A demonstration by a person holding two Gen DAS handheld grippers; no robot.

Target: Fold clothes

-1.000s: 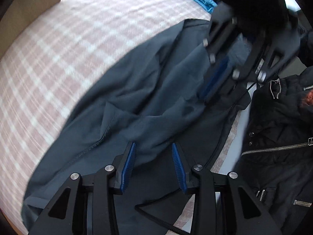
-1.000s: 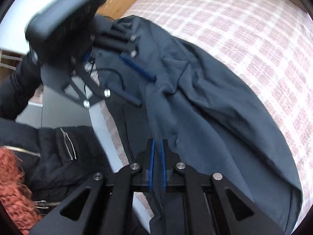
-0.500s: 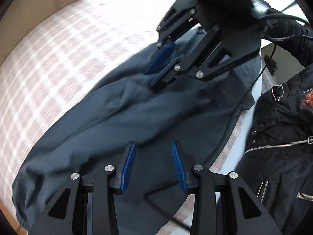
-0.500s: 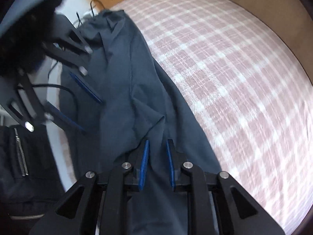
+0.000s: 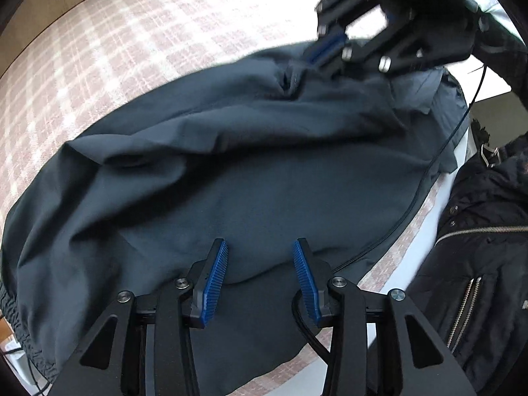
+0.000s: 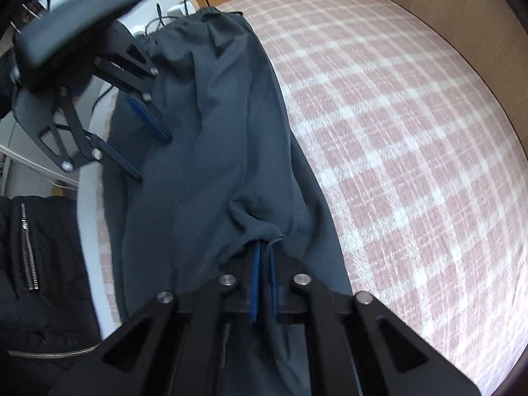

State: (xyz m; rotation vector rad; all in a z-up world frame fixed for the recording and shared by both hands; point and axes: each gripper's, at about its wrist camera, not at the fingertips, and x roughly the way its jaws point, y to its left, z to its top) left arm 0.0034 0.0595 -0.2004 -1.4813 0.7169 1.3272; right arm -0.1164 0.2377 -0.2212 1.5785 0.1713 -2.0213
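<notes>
- The dark trousers (image 5: 264, 178) lie lengthwise along the near edge of the bed (image 5: 132, 49), on its pink checked sheet, with the elastic waistband (image 6: 198, 16) at the far end in the right wrist view.
- My right claw (image 6: 264, 283) is pressed together on a bunched fold of the trousers; the blue pads sit almost against each other with cloth pinched between them. Half a second ago those pads stood a little apart around the same fold, so the grip has just been made firm.
- My left claw (image 5: 260, 274) is spread and opening a touch wider, hanging over the flat middle of the trousers. Nothing is pinched between its pads.
- Since a second ago both views have swung: the trousers now fill my left view from end to end, and the right claw has travelled along the cloth toward the far edge.
- I read this as the start of a fold: one end is secured, the other is not yet taken.
- Next, I judge, the left claw needs to come down and take its own hold on the fabric before anything is lifted, or the cloth will drag unevenly.
- A thin black cable (image 5: 425, 178) lies across the trousers near the bed's edge and could snag.
</notes>
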